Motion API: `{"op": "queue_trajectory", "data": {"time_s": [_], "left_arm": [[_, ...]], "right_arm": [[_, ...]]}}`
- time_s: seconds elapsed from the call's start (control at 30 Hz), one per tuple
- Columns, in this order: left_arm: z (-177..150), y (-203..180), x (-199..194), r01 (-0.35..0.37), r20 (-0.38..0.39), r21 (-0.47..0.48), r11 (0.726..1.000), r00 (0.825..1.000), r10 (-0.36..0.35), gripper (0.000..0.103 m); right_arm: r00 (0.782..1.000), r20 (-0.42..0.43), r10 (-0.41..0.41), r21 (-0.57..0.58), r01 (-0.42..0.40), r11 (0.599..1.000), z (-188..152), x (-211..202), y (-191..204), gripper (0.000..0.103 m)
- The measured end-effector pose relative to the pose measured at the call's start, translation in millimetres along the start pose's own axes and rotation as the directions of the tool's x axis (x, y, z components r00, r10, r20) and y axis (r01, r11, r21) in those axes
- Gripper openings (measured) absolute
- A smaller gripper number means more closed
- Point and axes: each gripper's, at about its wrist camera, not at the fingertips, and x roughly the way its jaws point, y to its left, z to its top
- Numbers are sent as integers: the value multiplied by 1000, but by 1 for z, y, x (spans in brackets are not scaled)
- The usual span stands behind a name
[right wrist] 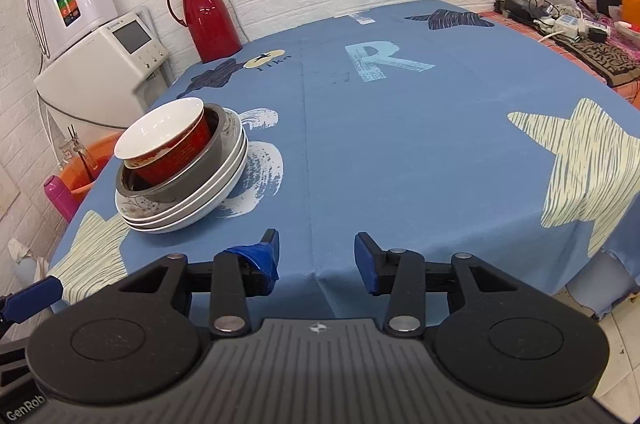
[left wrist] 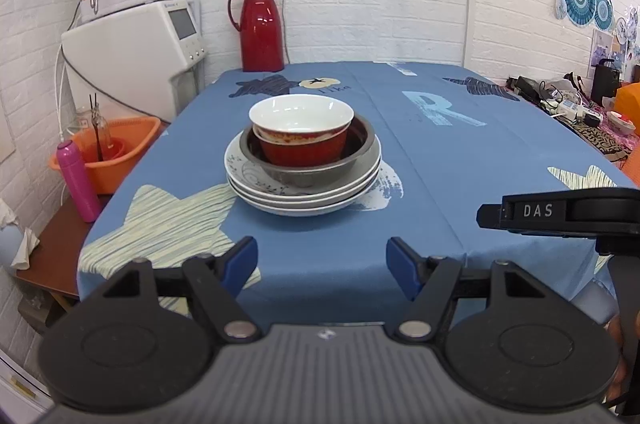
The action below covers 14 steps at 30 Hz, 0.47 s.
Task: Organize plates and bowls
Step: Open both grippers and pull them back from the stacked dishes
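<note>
One stack of dishes stands on the blue tablecloth (left wrist: 440, 183). At the bottom lie white plates (left wrist: 304, 197) (right wrist: 188, 212). A dark grey bowl (left wrist: 312, 171) (right wrist: 180, 179) sits on them. Inside it nest red bowls with white insides (left wrist: 302, 127) (right wrist: 168, 139). My left gripper (left wrist: 322, 266) hovers open near the table's front edge, short of the stack, nothing between its fingers. My right gripper (right wrist: 316, 258) is open too, to the right of the stack, and holds nothing. Part of the right gripper's body (left wrist: 560, 212) shows at the right of the left wrist view.
A red thermos jug (left wrist: 258, 27) (right wrist: 204, 17) stands at the table's far left corner. White appliances (left wrist: 132, 55) sit left of the table, with an orange basin (left wrist: 116, 151) and a pink bottle (left wrist: 78, 179) on a low stand. A cluttered side table (left wrist: 572, 107) lies at the right.
</note>
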Motion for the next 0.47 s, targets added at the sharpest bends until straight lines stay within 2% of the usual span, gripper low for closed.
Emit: {"op": "queue_trajectory", "data": {"time_s": [0.13, 0.47], "left_arm": [[0, 0, 0, -5, 2, 0, 1000, 1000, 5, 69], [1, 1, -4, 3, 29, 3, 1000, 1000, -3, 69]], "right_arm": [[1000, 17, -6, -10, 6, 1000, 0, -4, 2, 27], [1000, -2, 25, -7, -25, 1000, -1, -1, 9, 29]]}}
